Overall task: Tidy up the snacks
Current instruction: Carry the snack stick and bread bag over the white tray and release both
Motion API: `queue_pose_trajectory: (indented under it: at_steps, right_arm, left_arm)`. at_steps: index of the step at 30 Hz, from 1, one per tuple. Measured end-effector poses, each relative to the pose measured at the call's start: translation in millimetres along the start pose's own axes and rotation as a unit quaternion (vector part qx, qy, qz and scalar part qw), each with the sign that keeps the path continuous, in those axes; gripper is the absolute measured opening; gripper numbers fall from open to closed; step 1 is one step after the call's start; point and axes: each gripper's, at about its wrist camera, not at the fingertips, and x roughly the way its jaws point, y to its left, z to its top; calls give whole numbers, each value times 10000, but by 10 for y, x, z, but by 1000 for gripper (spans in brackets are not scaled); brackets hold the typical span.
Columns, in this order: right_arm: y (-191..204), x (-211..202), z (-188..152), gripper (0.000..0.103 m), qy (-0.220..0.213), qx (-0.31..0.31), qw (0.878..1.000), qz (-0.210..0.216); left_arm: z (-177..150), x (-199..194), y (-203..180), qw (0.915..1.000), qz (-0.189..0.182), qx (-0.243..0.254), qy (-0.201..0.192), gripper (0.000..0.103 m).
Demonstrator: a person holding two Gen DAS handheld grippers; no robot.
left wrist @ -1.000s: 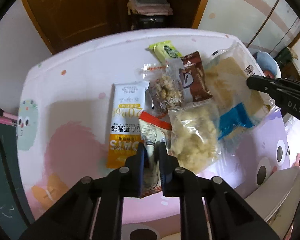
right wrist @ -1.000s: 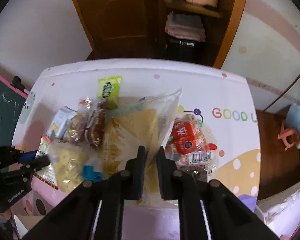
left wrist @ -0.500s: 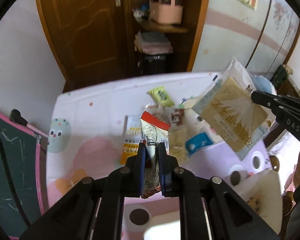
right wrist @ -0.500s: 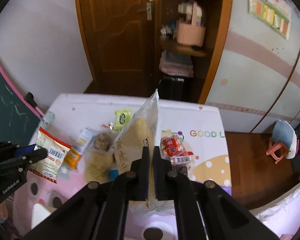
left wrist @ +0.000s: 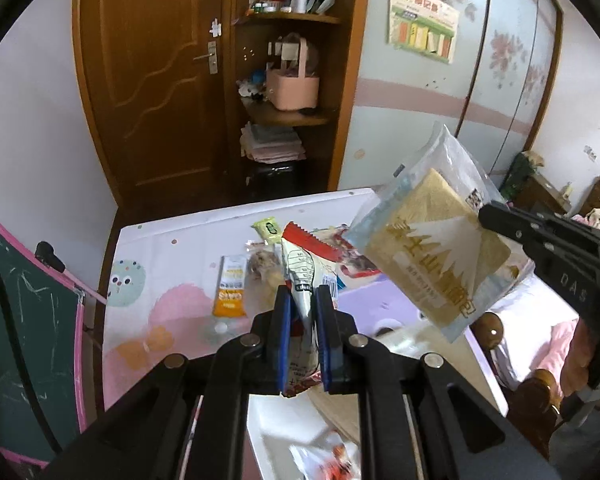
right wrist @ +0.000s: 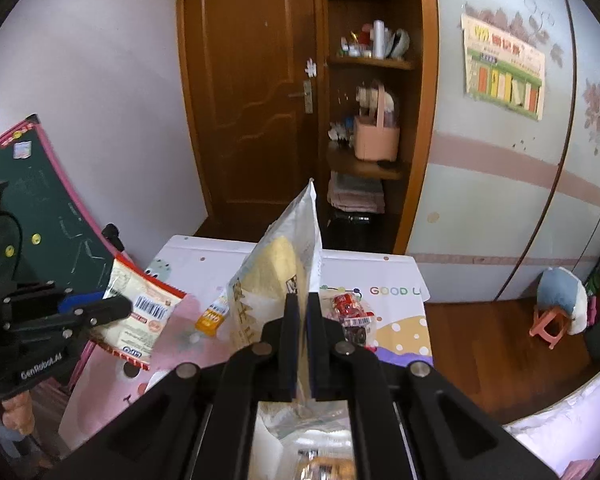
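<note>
Left gripper (left wrist: pixel 303 300): pinches red-topped packet (left wrist: pixel 300 268), held edge-on, clear above the table (left wrist: pixel 140 248).
Right gripper (right wrist: pixel 302 312): clamps bread bag (right wrist: pixel 276 264) at its lower edge; bag stands ahead of the fingers, likely lifted for sorting.
Below and ahead of both: oat bar (left wrist: pixel 232 284) and remaining snacks mid-table; open room along the near edge.

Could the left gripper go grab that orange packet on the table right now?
Probably not yet: the left gripper is shut on a red-edged snack bag and lifted above the table, though the orange packet lies uncovered.
</note>
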Motion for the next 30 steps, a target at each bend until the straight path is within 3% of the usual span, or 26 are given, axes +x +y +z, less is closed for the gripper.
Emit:
queue_pose_trajectory:
  at_steps: [10,18,27,29,30]
  right_arm:
    - [127,-507,-671,3,177,91,9997,-157]
    - [292,-552,-1149,3,449,155,9986,-252]
    - [307,-472,-1502,4,794,429,9958,-166]
    - [334,-421,-1535,6,892,372,9949,-304]
    - [347,-398,-1556,6,968,338,9941,-357]
  left_arm:
    - [-716,-197,-270,9999,-91,-37,87,10]
    - [-1249,-101,-425,9997,175,-43,146,10]
    - [-1543,136,-427,9982,318,-131,485,10]
    - [-1556,189,-426,9977,353,-126,562,14]
    - [-1574,208,-428,9972,417,-150,596,21]
